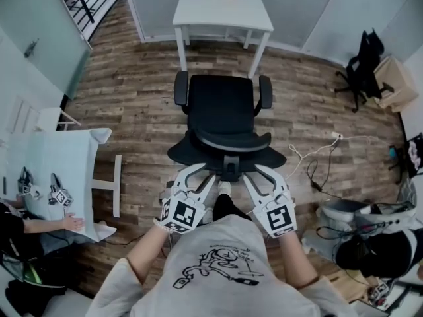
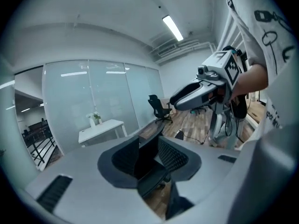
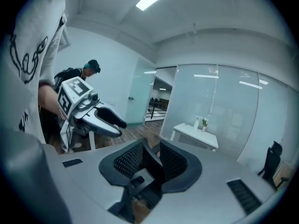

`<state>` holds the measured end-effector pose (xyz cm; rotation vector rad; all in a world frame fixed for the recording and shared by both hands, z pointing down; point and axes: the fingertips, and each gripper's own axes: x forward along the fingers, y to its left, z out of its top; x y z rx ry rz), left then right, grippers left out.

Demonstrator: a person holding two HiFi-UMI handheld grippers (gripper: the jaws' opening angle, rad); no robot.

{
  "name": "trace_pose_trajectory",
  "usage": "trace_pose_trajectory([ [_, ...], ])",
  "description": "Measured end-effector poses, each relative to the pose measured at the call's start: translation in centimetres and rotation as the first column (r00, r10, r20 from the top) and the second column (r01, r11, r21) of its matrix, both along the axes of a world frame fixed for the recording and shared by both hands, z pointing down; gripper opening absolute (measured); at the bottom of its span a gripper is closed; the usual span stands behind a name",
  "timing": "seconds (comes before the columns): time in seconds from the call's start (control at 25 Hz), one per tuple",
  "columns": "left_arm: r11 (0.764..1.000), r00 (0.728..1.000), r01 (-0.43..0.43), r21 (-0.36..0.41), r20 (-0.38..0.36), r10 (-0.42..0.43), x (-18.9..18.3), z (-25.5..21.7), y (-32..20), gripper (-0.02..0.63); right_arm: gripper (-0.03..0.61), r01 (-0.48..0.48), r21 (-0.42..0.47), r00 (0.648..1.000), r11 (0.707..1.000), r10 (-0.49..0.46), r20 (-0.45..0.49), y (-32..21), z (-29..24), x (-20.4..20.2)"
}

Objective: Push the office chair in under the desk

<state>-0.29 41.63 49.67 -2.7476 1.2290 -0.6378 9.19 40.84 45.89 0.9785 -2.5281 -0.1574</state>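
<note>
Facing office chair | left gripper, right gripper — jaws open, gripping nothing | risk: uneven shove swivels it into worktop leg

a black office chair with two armrests and a curved mesh backrest is standing upright, its seat facing a small white desk. the chair is sitting just in front of the desk, roughly centred between its legs, not yet tucked under it.

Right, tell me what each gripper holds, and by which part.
Nothing is held: left gripper and right gripper stand open at the backrest top of the black office chair.
</note>
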Motion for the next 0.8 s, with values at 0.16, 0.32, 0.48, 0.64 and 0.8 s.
trace_pose_trajectory([
  [0.16,0.996,0.982,-0.08,-0.043,0.17,0.086,0.4,5.7,-1.5,0.138,0.14,0.043,-0.033,0.988,0.999,-0.047,-0.144,-1.2,5.1,0.5],
  [0.32,0.98,0.91,-0.176,-0.094,0.364,0.199,0.5,11.2,-2.2,0.148,0.154,0.096,-0.076,0.958,0.992,-0.113,-0.264,-2.3,10.3,1.4],
  [0.48,0.965,0.783,-0.222,-0.139,0.564,0.261,-0.6,16.3,-3.0,0.177,0.164,0.154,-0.116,0.88,0.981,-0.19,-0.435,-3.4,15.4,2.9],
  [0.64,0.946,0.672,-0.266,-0.183,0.668,0.318,-1.4,20.4,-3.1,0.198,0.196,0.22,-0.196,0.734,0.955,-0.295,-0.612,-3.2,21.2,4.4],
  [0.8,0.933,0.585,-0.285,-0.221,0.73,0.352,-1.8,23.0,-3.2,0.204,0.227,0.242,-0.277,0.64,0.93,-0.368,-0.675,-3.0,25.3,5.8],
])
